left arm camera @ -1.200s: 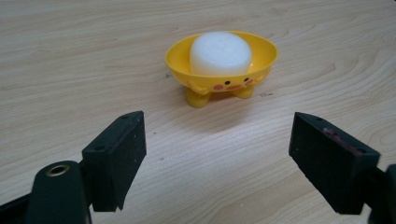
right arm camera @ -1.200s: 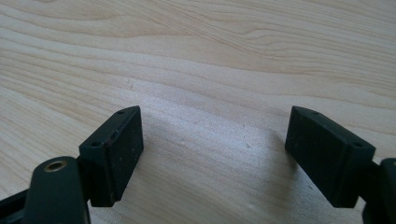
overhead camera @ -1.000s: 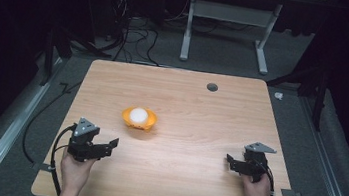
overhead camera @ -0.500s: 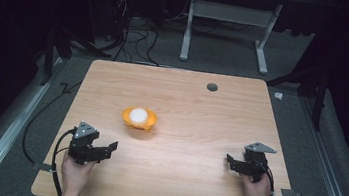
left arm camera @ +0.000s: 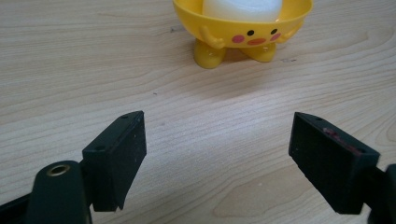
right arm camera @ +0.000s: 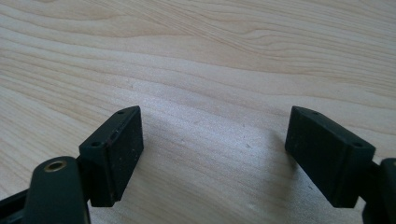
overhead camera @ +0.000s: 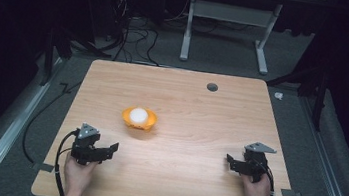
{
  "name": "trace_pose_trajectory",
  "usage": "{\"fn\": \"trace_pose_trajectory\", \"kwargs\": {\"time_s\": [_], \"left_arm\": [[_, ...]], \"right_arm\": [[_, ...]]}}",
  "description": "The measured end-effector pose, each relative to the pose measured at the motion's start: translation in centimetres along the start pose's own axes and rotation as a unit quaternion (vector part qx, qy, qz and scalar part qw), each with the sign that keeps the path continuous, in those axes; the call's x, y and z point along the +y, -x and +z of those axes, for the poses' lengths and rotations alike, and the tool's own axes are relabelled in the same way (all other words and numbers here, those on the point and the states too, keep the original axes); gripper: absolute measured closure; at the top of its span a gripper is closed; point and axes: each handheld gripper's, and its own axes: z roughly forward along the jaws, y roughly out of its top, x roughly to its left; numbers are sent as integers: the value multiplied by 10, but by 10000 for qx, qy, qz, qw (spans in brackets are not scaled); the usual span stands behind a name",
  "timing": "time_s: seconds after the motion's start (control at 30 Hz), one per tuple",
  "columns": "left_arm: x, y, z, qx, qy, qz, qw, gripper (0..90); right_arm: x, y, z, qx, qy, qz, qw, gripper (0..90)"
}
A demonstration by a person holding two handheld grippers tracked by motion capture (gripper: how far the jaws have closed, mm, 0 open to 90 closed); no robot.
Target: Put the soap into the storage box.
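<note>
A: Where are the tongs?

B: The left gripper (overhead camera: 108, 151) sits low over the near left part of the wooden table (overhead camera: 201, 111), held in the person's left hand (overhead camera: 77, 173). Its jaws stand wide apart with nothing between them; in the left gripper view (left arm camera: 217, 161) bare wood shows through the gap.

A: And the other one?

B: The right gripper (overhead camera: 231, 163) is over the near right part of the table, in the right hand (overhead camera: 255, 191). Its jaws are also spread wide and hold nothing; the right gripper view (right arm camera: 212, 158) shows plain wood grain between them.

A: Where is the thing they are working with?

B: A yellow chick-shaped cup (overhead camera: 139, 119) stands upright on its two little feet, ahead of the left gripper and a bit to its right, clear of the jaws. In the left gripper view the cup (left arm camera: 243, 28) faces the camera with its painted face. A white egg-like ball (overhead camera: 138, 115) rests inside it. The cup is well apart from the right gripper, off to that gripper's left.
</note>
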Motion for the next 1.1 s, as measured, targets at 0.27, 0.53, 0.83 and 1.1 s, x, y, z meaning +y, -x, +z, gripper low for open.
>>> {"fn": "trace_pose_trajectory", "kwargs": {"time_s": [0.27, 0.53, 0.83, 1.1], "left_arm": [[-1, 0, 9, -101, -90, -61, 9999, 201], [-1, 1, 19, -69, -210, -22, 9998, 201], [-2, 5, 32, 64, -364, 115, 9993, 201], [-3, 8, 38, 186, -385, 221, 9988, 202]], "right_arm": [[0, 0, 0, 1, 1, 0, 10000, 202], [0, 0, 0, 0, 0, -1, 10000, 203], [0, 0, 0, 0, 1, 0, 10000, 203], [0, 0, 0, 2, 1, -2, 10000, 203]]}}
